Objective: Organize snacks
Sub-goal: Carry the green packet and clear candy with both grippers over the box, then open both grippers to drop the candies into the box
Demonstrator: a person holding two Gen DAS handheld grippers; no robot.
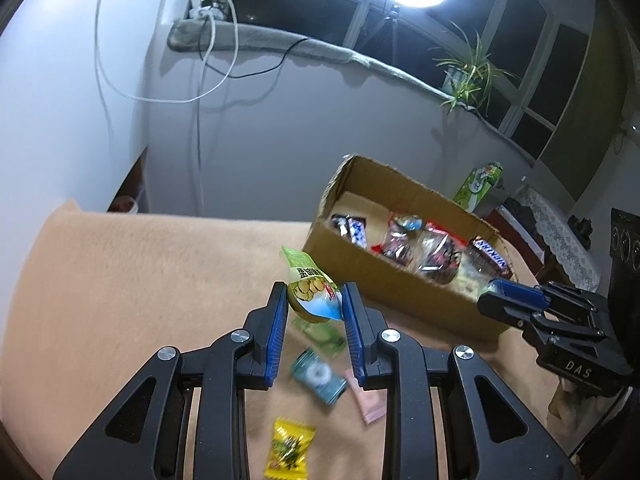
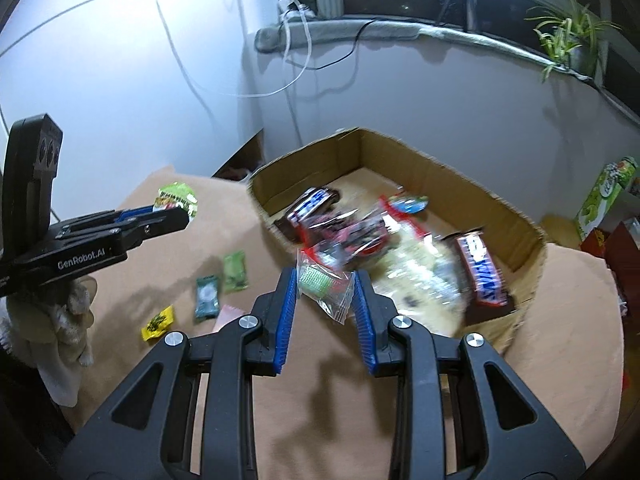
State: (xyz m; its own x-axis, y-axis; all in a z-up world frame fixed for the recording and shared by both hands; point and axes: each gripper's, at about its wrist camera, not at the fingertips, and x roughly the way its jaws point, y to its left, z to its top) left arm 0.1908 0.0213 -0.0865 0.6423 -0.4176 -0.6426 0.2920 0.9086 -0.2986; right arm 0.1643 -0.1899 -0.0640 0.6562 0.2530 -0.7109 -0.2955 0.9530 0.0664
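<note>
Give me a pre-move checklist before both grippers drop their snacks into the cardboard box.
1. Left gripper shut on the green chip packet: ok.
2. Right gripper shut on the small clear bag: ok.
3. Cardboard box open on top, with room at its far end: ok.
4. Left gripper over the box: not ok, it is over the cloth, short of the near wall.
5. Right gripper over the box: cannot tell.
6. Loose snacks left on the cloth, like the yellow candy: not ok.

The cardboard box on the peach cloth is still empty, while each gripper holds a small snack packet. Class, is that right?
Not quite. The cardboard box already holds snacks, including a Snickers bar, as the right wrist view shows. The left gripper does grip a green packet and the right gripper a clear packet.
</note>
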